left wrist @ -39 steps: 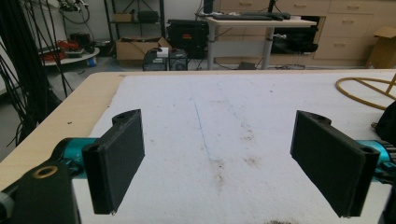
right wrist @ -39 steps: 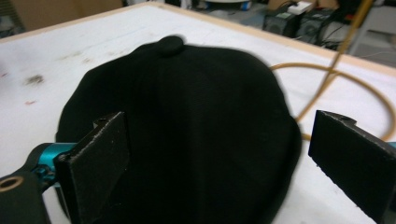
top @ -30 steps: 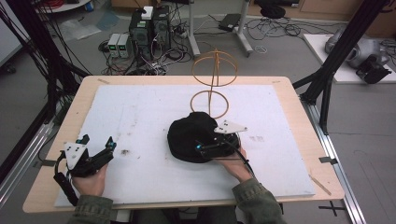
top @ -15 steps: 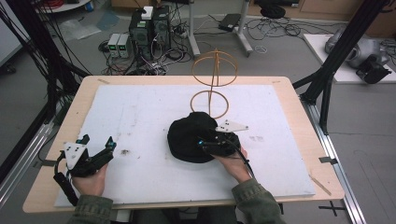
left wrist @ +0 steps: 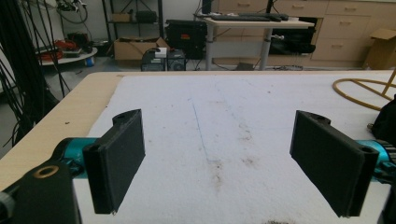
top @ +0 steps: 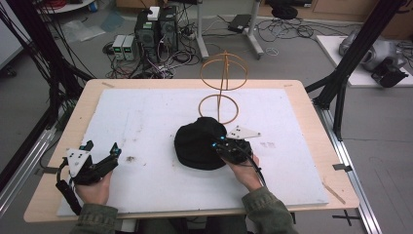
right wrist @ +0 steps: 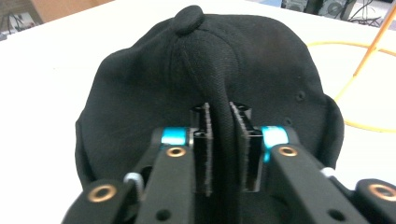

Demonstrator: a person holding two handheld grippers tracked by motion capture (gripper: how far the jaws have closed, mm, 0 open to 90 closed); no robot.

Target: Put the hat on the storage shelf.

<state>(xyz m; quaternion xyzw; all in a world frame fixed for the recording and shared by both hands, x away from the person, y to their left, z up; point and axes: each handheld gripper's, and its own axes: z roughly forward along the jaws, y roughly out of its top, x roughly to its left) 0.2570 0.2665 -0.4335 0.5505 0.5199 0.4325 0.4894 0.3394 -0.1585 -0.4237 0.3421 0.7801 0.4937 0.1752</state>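
My right gripper [right wrist: 223, 154] has just been closing and now pinches a raised fold of the black cap [top: 199, 144], fabric pressed between both pads. The cap lies crown-up on the white mat [top: 146, 112], just in front of the base ring of the wire stand [top: 221, 90], its far edge touching or nearly touching that ring; I cannot tell which. My left gripper [top: 100, 158] rests well to the left of the cap, low over the mat, its jaws spread wide with nothing between them.

Risks noted from here:
- The hold is on a thin ridge of cloth along a seam below the top button [right wrist: 187, 18]. I judge that a quick lift could let the fold slide out of the pads.
- The cap hangs from one side only, so it may sag or swing and catch the stand.
- The stand looks light; a nudge from cap or gripper could tip it.
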